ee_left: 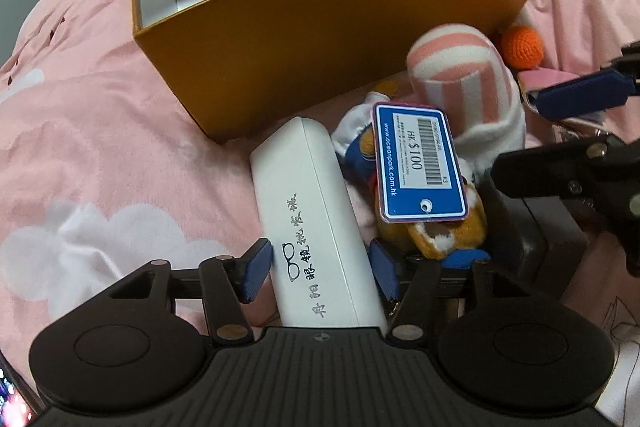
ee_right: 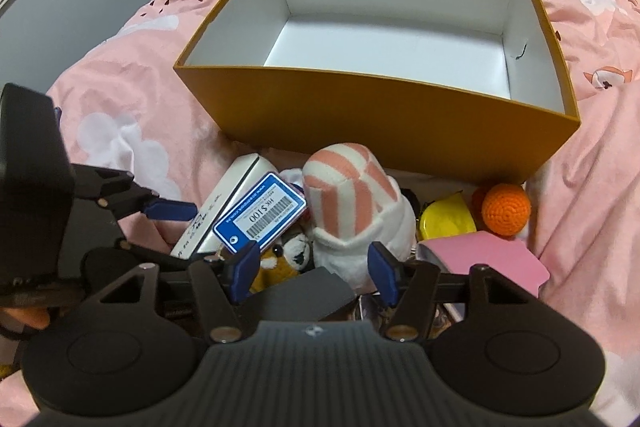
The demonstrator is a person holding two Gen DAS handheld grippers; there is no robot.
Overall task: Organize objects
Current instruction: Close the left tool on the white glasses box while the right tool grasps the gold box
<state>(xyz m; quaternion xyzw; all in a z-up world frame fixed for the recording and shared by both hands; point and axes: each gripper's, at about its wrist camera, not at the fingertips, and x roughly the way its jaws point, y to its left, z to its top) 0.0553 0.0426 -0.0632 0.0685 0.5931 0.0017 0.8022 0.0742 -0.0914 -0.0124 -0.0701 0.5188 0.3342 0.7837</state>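
Left wrist view shows the left gripper [ee_left: 320,269] with jaws open around the white glasses case [ee_left: 316,223], pads not pressing it. The right gripper [ee_right: 314,273] is open above the striped plush toy [ee_right: 352,211], near the orange box [ee_right: 400,115].

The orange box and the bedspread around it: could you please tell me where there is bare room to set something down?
The orange box is empty; its whole white floor is free. The pink bedspread left of the box and the white glasses case is bare too. It is crowded in front of the box: striped plush, price tag, orange ball, pink case.
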